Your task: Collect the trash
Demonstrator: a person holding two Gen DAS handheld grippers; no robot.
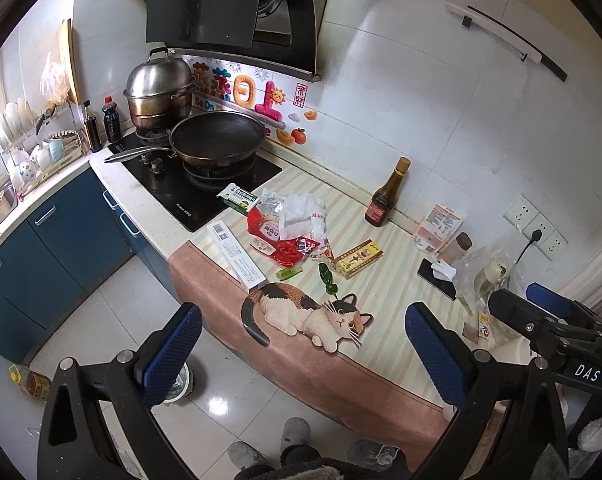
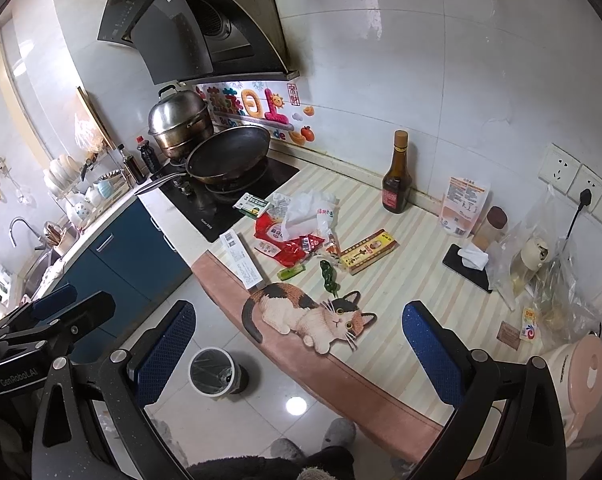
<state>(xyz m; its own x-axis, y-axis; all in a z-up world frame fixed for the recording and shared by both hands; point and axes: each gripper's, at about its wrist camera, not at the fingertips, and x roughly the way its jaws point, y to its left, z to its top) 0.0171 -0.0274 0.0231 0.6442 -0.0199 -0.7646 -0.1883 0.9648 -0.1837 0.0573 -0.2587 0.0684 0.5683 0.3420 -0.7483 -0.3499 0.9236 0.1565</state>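
Observation:
Trash lies in a pile on the striped counter mat (image 1: 385, 292): a red wrapper (image 1: 279, 240) (image 2: 281, 246), a crumpled white bag (image 1: 301, 216) (image 2: 307, 212), a long white box (image 1: 237, 256) (image 2: 243, 258), a green-white box (image 1: 239, 198) (image 2: 253, 204), a yellow box (image 1: 359, 258) (image 2: 367, 252) and green vegetable scraps (image 1: 327, 278) (image 2: 329, 278). A lined trash bin (image 2: 215, 370) stands on the floor below the counter. My left gripper (image 1: 301, 352) and right gripper (image 2: 299, 352) are both open and empty, held in front of the counter edge, short of the trash.
A stove with a frying pan (image 1: 217, 138) and steamer pot (image 1: 159, 90) is at the left. A brown sauce bottle (image 1: 387, 194), a pouch (image 1: 439, 226), a phone with tissue (image 1: 439, 278), plastic bags (image 2: 541, 272) and a pink kettle (image 2: 581, 384) are at the right.

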